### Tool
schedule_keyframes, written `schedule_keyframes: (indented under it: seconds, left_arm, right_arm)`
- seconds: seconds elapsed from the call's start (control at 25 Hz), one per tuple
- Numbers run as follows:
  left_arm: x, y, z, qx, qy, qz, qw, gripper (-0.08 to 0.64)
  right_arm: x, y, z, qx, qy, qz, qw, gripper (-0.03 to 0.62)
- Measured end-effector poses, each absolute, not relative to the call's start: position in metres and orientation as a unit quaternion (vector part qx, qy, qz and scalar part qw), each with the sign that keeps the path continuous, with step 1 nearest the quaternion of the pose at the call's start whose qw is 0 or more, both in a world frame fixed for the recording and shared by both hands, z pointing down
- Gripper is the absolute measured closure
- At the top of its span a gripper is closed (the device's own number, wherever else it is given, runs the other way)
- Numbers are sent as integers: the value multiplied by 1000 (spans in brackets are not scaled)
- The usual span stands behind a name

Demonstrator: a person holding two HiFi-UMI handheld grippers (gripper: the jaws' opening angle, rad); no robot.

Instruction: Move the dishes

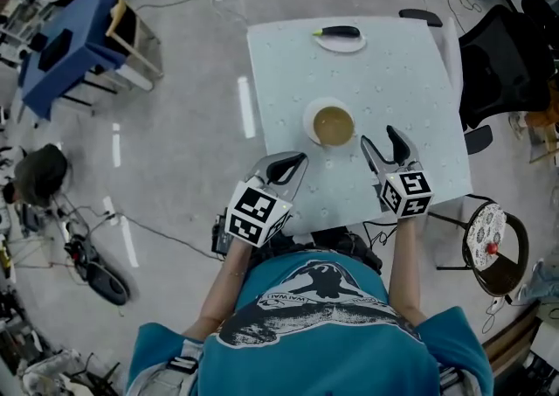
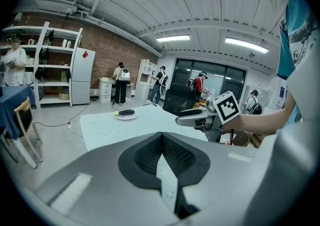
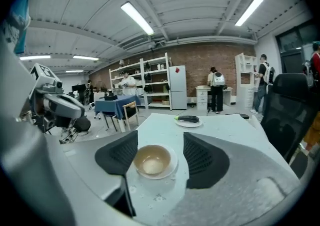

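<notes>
Table [image 1: 262,62]: one, pale, square, in the upper middle of the head view.

Dishes on it, counted: two plates, one bowl.
- One white plate [image 1: 309,112] near the middle of the table, with one tan bowl [image 1: 334,126] sitting on it. The bowl is upright and looks empty.
- A second plate [image 1: 342,45] at the far edge of the table, top of the frame, well apart from the first. One dark eggplant [image 1: 339,32] lies across it.

Grippers: two, both in the lower middle of the head view, each with a marker cube behind its jaws.
- Left gripper [image 1: 297,161]: at the near edge of the table, lower left of the bowl and clear of it. In the left gripper view the two jaws meet at the tips and nothing is held between them.
- Right gripper [image 1: 381,135]: over the table, just to the lower right of the bowl and plate. Its jaws stand wide apart. In the right gripper view the bowl on its plate shows in the gap between the two jaws, but the pads do not touch either dish, so the gripper holds nothing.

Beside the table: one black office chair [image 1: 502,62] at the right of the frame.
</notes>
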State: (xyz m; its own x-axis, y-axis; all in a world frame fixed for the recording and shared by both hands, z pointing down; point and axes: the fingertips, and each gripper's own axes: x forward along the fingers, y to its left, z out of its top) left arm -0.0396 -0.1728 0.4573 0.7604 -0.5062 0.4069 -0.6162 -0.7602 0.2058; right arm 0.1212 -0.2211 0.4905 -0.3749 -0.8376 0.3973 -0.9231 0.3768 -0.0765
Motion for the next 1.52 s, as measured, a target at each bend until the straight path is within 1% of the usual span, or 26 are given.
schedule_keyframes:
  seconds: [0.32, 0.56, 0.76, 0.88, 1.0, 1.12, 1.24, 1.52]
  left_arm:
    - [-65, -176, 459, 906, -349, 159, 177, 545]
    - [-86, -176, 462, 892, -379, 158, 187, 545]
    - [-98, -177, 465, 883, -396, 158, 194, 545]
    - [-102, -179, 467, 880, -400, 160, 198, 545]
    - [-103, -179, 469, 879, -401, 163, 201, 545]
    - [-105, -181, 471, 877, -402, 165, 204, 545]
    - [-109, -185, 472, 876, -403, 166, 205, 545]
    - [-101, -192, 475, 882, -387, 172, 206, 545]
  right_arm:
    - [38, -216, 548, 396, -866, 128, 276, 322]
    - [9, -217, 589, 324, -868, 99, 363, 350]
    - [8, -227, 615, 304, -848, 71, 429, 399]
    - [14, -233, 631, 311, -829, 81, 457, 454]
    - [22, -234, 644, 326, -818, 108, 462, 533]
    - [23, -234, 644, 333, -820, 122, 449, 552]
    - [22, -238, 637, 330, -823, 106, 450, 565]
    - [30, -250, 617, 358, -826, 109, 420, 574]
